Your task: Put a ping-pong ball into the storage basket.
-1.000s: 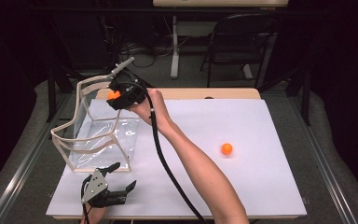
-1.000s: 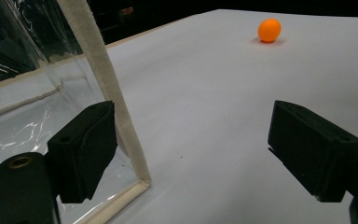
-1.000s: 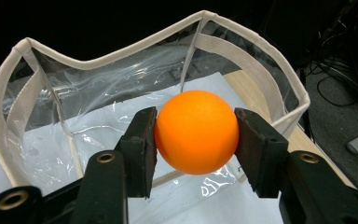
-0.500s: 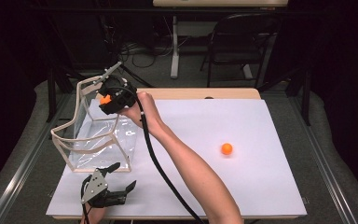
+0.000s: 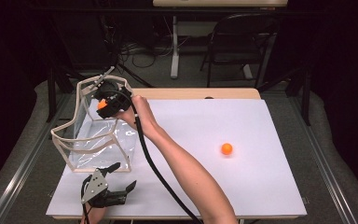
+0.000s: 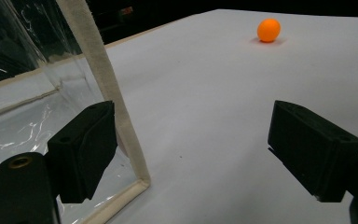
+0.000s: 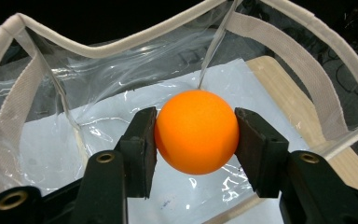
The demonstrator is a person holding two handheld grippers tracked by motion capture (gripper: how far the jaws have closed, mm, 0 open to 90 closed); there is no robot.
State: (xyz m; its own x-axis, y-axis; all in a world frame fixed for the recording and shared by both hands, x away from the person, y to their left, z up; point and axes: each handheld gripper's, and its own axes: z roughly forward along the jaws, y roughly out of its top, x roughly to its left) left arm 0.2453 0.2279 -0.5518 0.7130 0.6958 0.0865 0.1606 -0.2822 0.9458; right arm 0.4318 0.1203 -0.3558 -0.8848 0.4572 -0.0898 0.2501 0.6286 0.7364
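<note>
My right gripper (image 5: 103, 103) is shut on an orange ball (image 7: 196, 131) and holds it over the open top of a clear plastic bag (image 5: 95, 140) with cream fabric trim, at the table's left. Both pads (image 7: 142, 144) press the ball's sides. A second orange ball (image 5: 226, 149) lies loose on the white table right of centre; the left gripper view has that ball (image 6: 268, 30) far ahead. My left gripper (image 5: 116, 183) rests at the front edge just before the bag, jaws wide apart with nothing between them, one finger (image 6: 81, 149) beside the bag's trimmed corner (image 6: 116, 121).
The white tabletop (image 5: 261, 186) has a wooden strip along its far edge (image 5: 200, 93). A black cable (image 5: 154, 163) trails from the right gripper along the forearm. A chair (image 5: 242, 42) and table legs stand in the dark beyond.
The right gripper has carried the ball leftward and down, from the bag's right rim to over its opening. The left gripper has stayed put.
</note>
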